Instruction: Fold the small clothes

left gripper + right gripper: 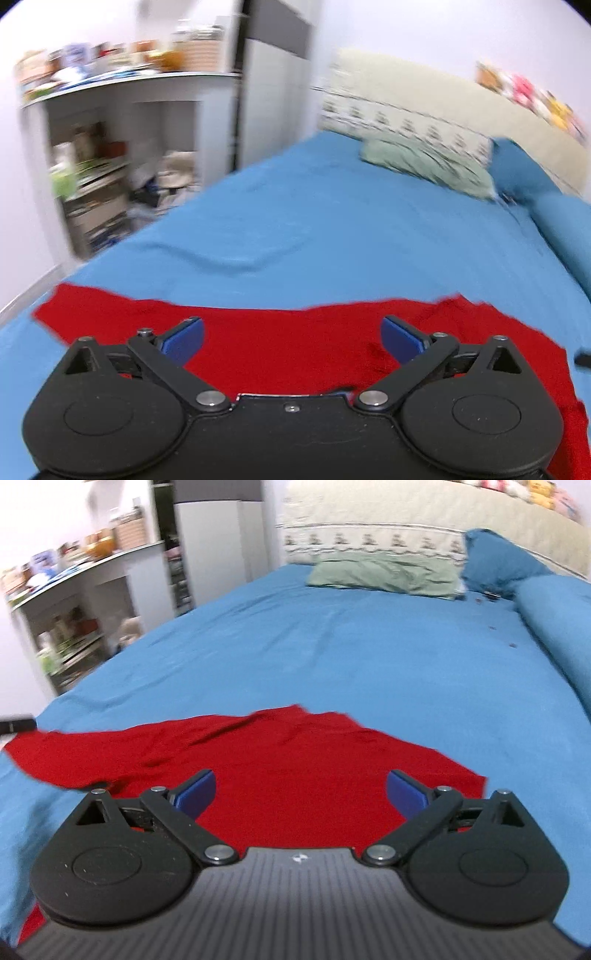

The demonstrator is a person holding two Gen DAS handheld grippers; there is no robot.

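A red cloth (288, 350) lies spread out on the blue bed (332, 229), at the near end of the bed. The left gripper (291, 338) is over the cloth with its fingers (184, 338) wide apart, holding nothing. The right gripper (301, 794) is over the same cloth (280, 760), fingers (406, 794) wide apart too. A green pillow (384, 576) sits at the far end of the bed. A shelf (110, 166) stands beside the bed.
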